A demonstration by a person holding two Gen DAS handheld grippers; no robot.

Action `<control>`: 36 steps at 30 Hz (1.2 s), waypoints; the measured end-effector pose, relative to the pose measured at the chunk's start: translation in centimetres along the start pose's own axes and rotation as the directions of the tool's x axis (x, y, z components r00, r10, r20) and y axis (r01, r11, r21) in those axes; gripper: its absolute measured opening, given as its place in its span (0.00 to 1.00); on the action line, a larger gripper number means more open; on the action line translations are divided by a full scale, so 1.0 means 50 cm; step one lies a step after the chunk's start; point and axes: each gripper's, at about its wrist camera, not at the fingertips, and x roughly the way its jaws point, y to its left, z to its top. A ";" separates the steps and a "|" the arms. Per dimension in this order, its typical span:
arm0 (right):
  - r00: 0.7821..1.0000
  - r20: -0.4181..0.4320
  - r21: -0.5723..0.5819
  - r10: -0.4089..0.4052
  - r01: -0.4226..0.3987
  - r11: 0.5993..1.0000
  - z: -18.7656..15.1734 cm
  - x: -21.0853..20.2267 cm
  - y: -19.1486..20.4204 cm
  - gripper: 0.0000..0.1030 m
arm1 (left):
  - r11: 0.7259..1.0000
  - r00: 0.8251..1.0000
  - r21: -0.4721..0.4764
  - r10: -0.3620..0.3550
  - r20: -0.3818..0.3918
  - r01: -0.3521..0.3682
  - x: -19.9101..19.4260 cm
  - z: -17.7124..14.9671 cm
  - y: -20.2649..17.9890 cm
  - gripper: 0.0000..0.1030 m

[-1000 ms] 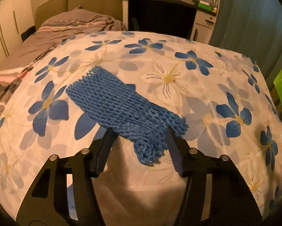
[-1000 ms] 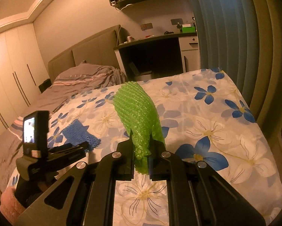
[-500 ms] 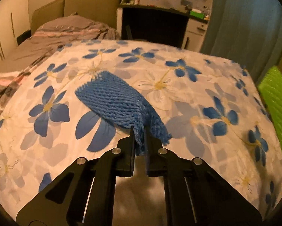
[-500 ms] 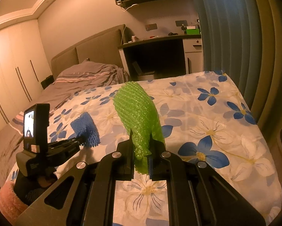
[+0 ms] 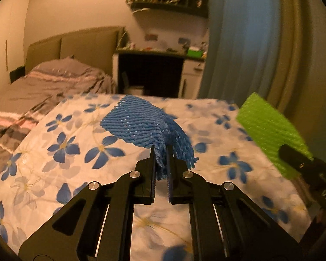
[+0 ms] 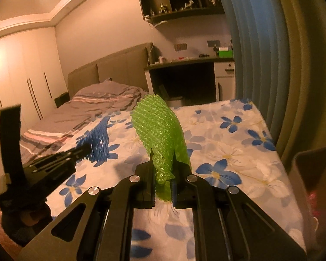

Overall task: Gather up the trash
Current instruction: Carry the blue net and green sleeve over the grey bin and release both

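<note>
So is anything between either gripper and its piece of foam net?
No. The left gripper is shut on the blue foam net and the right gripper on the green foam net, both lifted off the floral sheet.

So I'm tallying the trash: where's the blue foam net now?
The blue foam net is pinched in the left tongs, lifted above the floral bedspread, left of the green foam net.

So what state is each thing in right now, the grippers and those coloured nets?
Left gripper: shut on the blue foam net.
Blue foam net: pinched at one end, lifted off the bedspread.
Right gripper: shut on the green foam net.
Green foam net: held, sticking up.
</note>
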 end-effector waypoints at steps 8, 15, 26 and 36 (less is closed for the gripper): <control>0.997 0.062 0.032 -0.056 0.054 0.998 -0.029 -0.120 -0.049 0.11 | 0.991 0.993 0.075 -0.113 0.023 0.111 -0.067 -0.017 -0.133 0.07; 0.985 0.099 0.092 -0.144 0.135 0.987 -0.054 -0.203 -0.133 0.11 | 0.966 0.977 0.145 -0.215 0.009 0.212 -0.077 -0.032 -0.258 0.07; 0.934 0.138 0.182 -0.330 0.304 0.935 -0.097 -0.294 -0.273 0.11 | 0.895 0.926 0.246 -0.374 -0.041 0.373 -0.058 -0.063 -0.464 0.07; 0.881 0.108 0.283 -0.460 0.416 0.864 -0.130 -0.312 -0.391 0.11 | 0.786 0.829 0.263 -0.535 -0.165 0.559 0.042 -0.110 -0.628 0.07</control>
